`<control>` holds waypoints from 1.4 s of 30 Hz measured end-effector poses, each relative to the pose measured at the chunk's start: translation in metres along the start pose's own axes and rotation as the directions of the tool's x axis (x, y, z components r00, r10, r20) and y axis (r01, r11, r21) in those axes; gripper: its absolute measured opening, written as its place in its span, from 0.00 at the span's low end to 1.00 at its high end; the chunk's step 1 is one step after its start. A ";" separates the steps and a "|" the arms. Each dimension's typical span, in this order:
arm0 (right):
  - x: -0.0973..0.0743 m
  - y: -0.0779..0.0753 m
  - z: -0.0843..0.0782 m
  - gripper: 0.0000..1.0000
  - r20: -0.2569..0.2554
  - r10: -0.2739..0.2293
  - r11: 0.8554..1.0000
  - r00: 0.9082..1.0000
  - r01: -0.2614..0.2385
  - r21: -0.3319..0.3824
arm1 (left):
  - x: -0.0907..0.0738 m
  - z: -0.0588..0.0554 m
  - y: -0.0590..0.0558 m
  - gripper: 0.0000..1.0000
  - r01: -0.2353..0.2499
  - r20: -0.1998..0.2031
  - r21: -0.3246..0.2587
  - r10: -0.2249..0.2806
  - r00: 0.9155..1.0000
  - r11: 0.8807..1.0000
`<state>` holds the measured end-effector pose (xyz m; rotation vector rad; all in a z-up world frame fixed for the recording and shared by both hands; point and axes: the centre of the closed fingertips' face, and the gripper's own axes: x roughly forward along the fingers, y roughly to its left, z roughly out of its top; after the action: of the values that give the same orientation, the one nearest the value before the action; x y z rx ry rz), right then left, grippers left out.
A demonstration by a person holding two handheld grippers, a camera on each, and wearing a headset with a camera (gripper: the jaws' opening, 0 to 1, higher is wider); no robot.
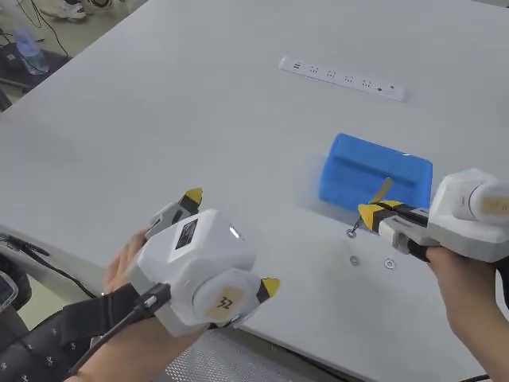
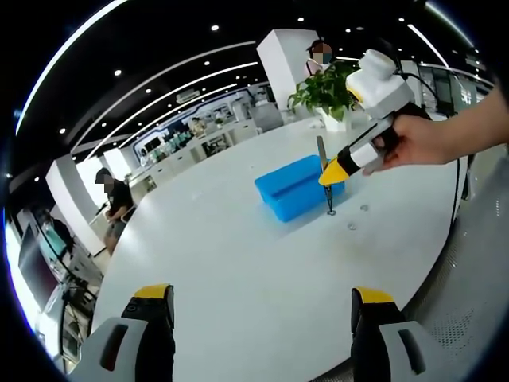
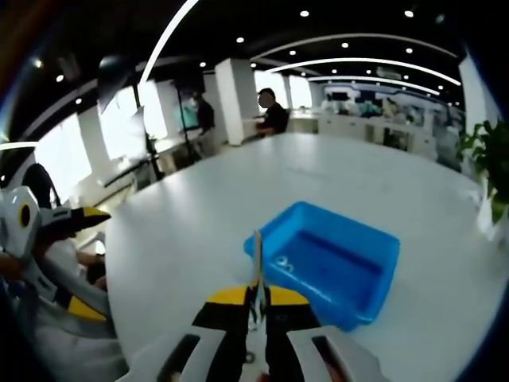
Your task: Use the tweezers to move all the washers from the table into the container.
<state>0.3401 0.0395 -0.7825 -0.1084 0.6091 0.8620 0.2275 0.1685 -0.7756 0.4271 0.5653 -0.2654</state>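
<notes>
You cannot tell whether the tweezers (image 1: 382, 191) truly pinch the washer (image 1: 352, 232) at their tip, and the glints (image 3: 282, 265) inside the one blue container (image 1: 362, 191), just beyond your right gripper (image 1: 372, 213), are too small to count. Two more washers (image 1: 354, 260) (image 1: 389, 263) lie just short of that gripper, whose jaws are clamped on the tweezers; your left gripper (image 2: 262, 301) gapes wide, empty.

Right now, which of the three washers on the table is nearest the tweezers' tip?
The washer closest to the blue container: the tip of the tweezers is right at it. The other two washers lie apart, farther from the container.
</notes>
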 end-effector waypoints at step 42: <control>0.026 -0.045 0.042 0.04 0.100 -0.113 0.993 0.988 0.110 0.035 | 0.000 0.001 0.005 0.99 -0.018 0.013 -0.026 0.019 1.000 1.000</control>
<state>0.4058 0.0413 -0.7692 -0.0709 0.5147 0.7451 0.2298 0.1721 -0.7728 0.4056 0.5512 -0.2429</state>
